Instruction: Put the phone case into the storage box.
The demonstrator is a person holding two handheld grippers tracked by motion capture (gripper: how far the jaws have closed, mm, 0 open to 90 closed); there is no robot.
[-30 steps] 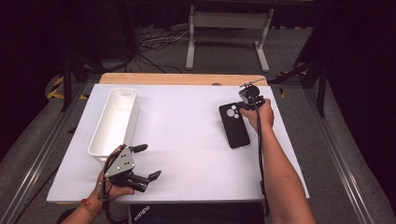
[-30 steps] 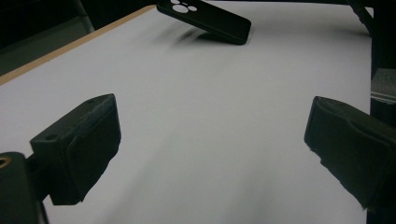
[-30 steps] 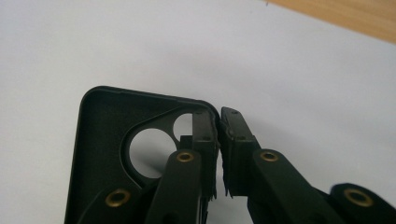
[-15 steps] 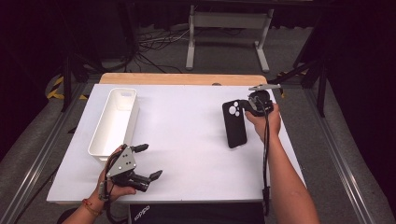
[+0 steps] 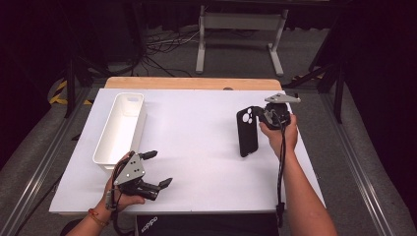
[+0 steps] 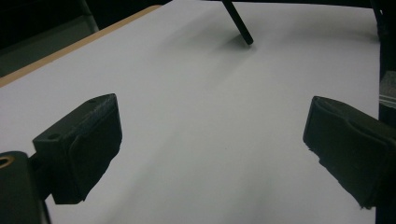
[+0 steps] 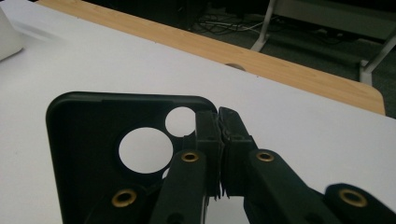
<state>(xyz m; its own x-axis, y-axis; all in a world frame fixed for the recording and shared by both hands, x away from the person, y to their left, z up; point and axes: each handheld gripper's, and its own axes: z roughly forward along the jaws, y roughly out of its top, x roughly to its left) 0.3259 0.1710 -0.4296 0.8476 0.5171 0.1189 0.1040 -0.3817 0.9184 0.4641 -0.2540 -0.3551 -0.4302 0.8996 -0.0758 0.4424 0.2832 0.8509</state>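
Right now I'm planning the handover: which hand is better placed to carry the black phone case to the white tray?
Right: its tongs already clamp the black plastic phone case; the left tongs sit open beside the long white plastic tray.

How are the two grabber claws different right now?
The left gripper has its jaws wide apart with nothing between them; the right gripper is pinched shut on the edge of a black phone case. The left gripper sits low by the table's near edge; the right gripper is raised, tilting the case up off the white table. Both have black jaws.
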